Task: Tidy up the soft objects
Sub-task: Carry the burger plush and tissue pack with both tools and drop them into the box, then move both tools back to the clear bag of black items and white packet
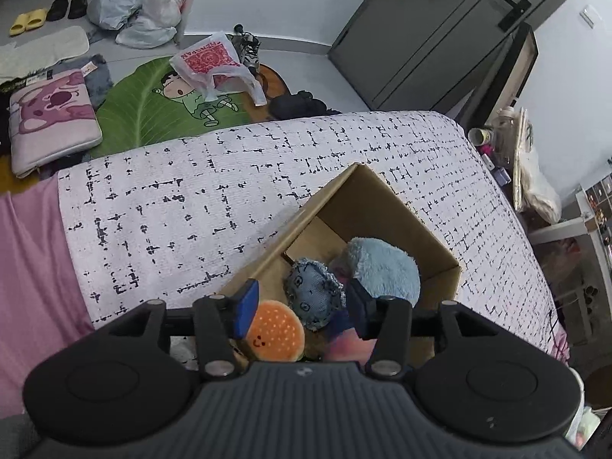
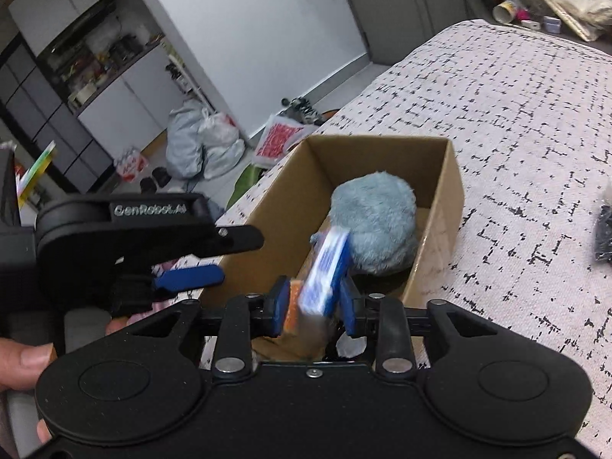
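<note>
hovering over box [image 1: 386, 206] | left claw [image 1: 302, 311] spread | right claw [image 2: 313, 308] grasping blue packet [image 2: 325, 271]

The right gripper [image 2: 313, 311] has its jaws closed on a blurred blue-and-white packet [image 2: 325, 271] over the cardboard box [image 2: 440, 206], where a fluffy blue plush [image 2: 375, 225] lies; the box sits on the bed [image 2: 516, 122].

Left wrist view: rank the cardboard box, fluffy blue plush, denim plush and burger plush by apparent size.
1. cardboard box
2. fluffy blue plush
3. denim plush and burger plush: these look alike, and the burger plush sits nearer the camera, partly hidden, so unranked.
</note>
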A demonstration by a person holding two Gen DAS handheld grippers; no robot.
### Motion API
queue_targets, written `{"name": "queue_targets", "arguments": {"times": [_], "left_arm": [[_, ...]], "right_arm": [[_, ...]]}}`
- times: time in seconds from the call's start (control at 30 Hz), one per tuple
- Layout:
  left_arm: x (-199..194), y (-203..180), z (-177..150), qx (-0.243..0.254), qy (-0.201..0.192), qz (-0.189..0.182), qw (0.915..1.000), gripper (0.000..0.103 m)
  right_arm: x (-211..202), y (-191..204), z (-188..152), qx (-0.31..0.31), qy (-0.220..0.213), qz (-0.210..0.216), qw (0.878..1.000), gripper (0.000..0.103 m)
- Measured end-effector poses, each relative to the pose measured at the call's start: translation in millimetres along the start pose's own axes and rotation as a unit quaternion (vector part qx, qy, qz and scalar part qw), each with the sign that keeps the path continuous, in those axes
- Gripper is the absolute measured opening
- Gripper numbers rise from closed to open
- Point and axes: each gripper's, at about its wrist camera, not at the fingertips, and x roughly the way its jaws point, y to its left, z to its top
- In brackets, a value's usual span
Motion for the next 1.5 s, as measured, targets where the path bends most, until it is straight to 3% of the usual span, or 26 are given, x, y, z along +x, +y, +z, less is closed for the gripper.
{"name": "queue_targets", "arguments": {"times": [0.07, 0.17, 0.3, 0.57, 0.7, 1.07, 1.23, 1.5], "left_arm": [[-1, -2, -1, 0.004, 0.000, 0.001, 1.0000, 0.049], [-5, -7, -3, 0.014, -0.001, 0.006, 0.9999, 0.052], [-11, -14, -5, 0.032, -0.005, 0.014, 0.9994, 0.069], [-23, -32, -9, 0.061, -0.025, 0.022, 0.9976, 0.083], [-32, -46, -11, 0.082, -0.047, 0.027, 0.9952, 0.099], [-47, -81, -26, 0.107, -0.066, 0.025, 0.9918, 0.102], [-52, -95, -35, 0.114, -0.069, 0.028, 0.9907, 0.102], [-61, -120, -47, 0.133, -0.083, 0.039, 0.9869, 0.102]], "right_arm": [[-2, 0, -1, -0.001, 0.000, -0.003, 1.000, 0.054], [-8, 0, -1, -0.002, -0.003, -0.005, 1.000, 0.058], [-16, -4, 0, 0.005, -0.011, -0.005, 1.000, 0.067], [-37, -19, 5, 0.024, -0.044, -0.014, 0.999, 0.090], [-51, -32, 11, 0.042, -0.065, -0.023, 0.997, 0.102], [-81, -79, 10, 0.107, -0.080, -0.077, 0.988, 0.103], [-94, -92, 10, 0.120, -0.087, -0.066, 0.987, 0.103], [-117, -111, 8, 0.133, -0.103, -0.090, 0.982, 0.103]]}}
